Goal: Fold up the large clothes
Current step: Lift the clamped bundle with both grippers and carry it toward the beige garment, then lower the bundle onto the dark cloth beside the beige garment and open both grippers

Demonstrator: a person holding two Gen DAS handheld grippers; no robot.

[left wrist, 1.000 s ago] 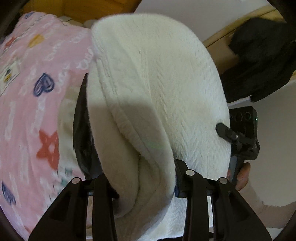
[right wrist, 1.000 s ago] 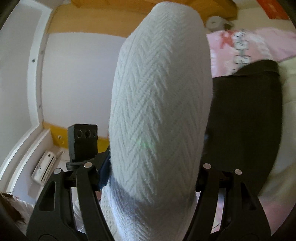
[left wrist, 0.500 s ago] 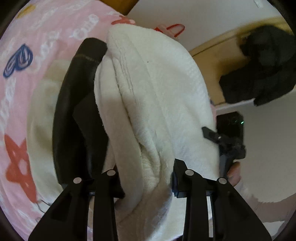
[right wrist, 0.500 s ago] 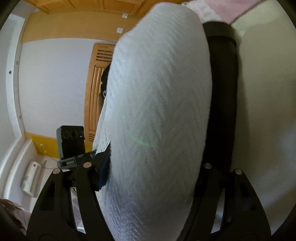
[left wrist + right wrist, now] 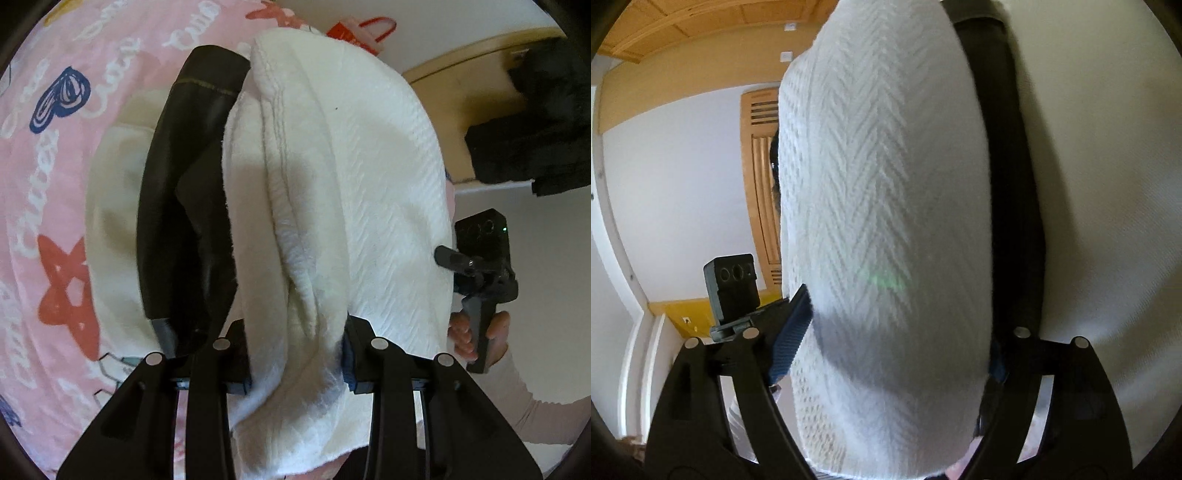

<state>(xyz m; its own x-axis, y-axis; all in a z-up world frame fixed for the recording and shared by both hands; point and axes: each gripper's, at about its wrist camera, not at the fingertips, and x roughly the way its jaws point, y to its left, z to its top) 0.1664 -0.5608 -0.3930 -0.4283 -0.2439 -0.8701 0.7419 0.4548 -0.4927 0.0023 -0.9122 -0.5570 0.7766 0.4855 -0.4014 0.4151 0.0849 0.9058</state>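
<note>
A folded white knitted garment [image 5: 351,184] fills both views. My left gripper [image 5: 295,350] is shut on one end of it, the pads pressing into the thick fold. My right gripper [image 5: 886,343] has the other end of the white garment [image 5: 886,184] between its jaws. Those jaws are opening, and the blue pad [image 5: 790,332] on the left stands off the cloth with its face showing. The garment lies next to a folded black garment [image 5: 177,221], which rests on a cream one [image 5: 110,203].
A pink blanket [image 5: 37,147] printed with hearts and stars covers the bed. Dark clothing [image 5: 535,129] hangs over a wooden rail on the right. A hand [image 5: 476,332] holds the other gripper's handle. A slatted wooden door [image 5: 761,184] stands behind.
Both grippers have come down with the white garment onto the pile beside the black one. The right gripper's jaws have spread apart, and its left pad is now off the cloth.
</note>
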